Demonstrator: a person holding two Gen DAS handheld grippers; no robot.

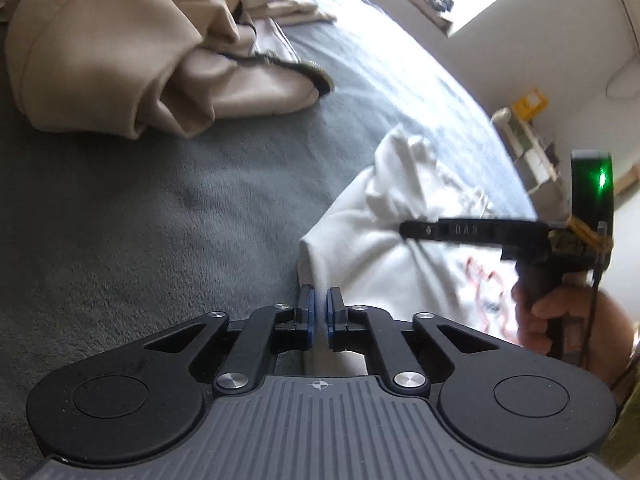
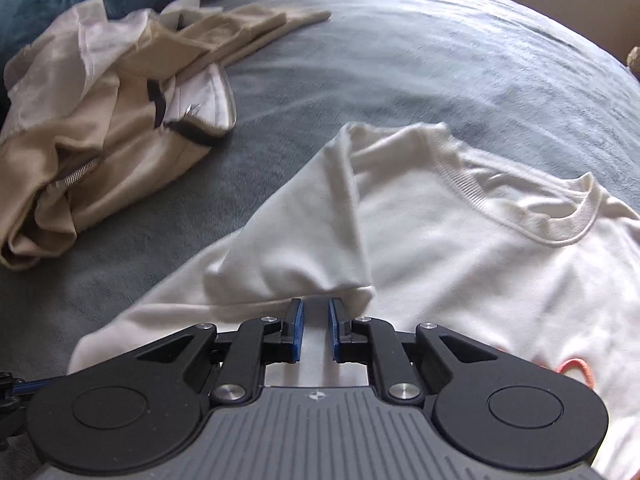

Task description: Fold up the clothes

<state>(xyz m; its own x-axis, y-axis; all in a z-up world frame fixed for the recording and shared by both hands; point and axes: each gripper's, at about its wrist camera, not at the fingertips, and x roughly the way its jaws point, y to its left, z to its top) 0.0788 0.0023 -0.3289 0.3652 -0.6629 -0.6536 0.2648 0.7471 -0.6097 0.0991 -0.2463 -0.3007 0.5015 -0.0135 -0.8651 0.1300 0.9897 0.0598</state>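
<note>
Only right wrist view shows white T-shirt's (image 2: 460, 240) ribbed collar (image 2: 532, 216).

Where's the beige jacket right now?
The beige jacket lies crumpled on the grey blanket, upper left in both views, apart from the white T-shirt.

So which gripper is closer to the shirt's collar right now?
Right. The right gripper is over the white shirt by its folded sleeve, below the collar; the left gripper sits at the shirt's edge.
</note>
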